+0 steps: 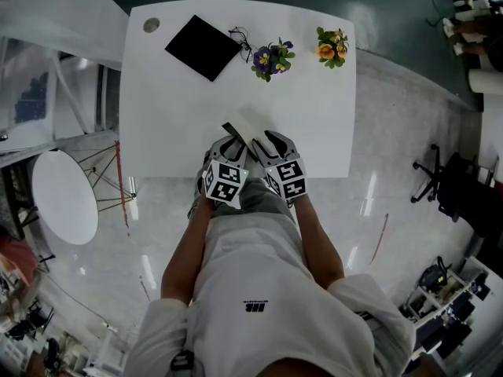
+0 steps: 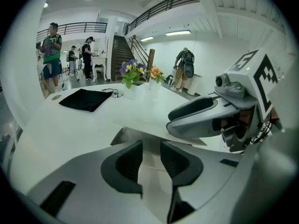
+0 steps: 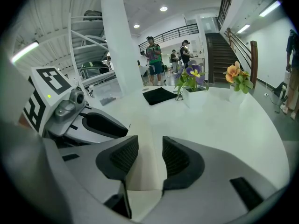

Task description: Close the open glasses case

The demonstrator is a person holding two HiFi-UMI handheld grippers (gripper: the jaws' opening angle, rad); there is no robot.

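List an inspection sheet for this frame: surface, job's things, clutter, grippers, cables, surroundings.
Surface: white table, glossy.
Job's things: cream glasses case at the near edge, between both grippers; whether its lid is fully down cannot be told.
Clutter: black cloth, glasses beside it, purple flowers and orange flowers, all at the far side.
Grippers: left gripper jaws apart, pads pressing nothing; right gripper appears shut on the glasses case.
Cables: nothing seen.
Surroundings: round side table, office chair, people standing beyond.
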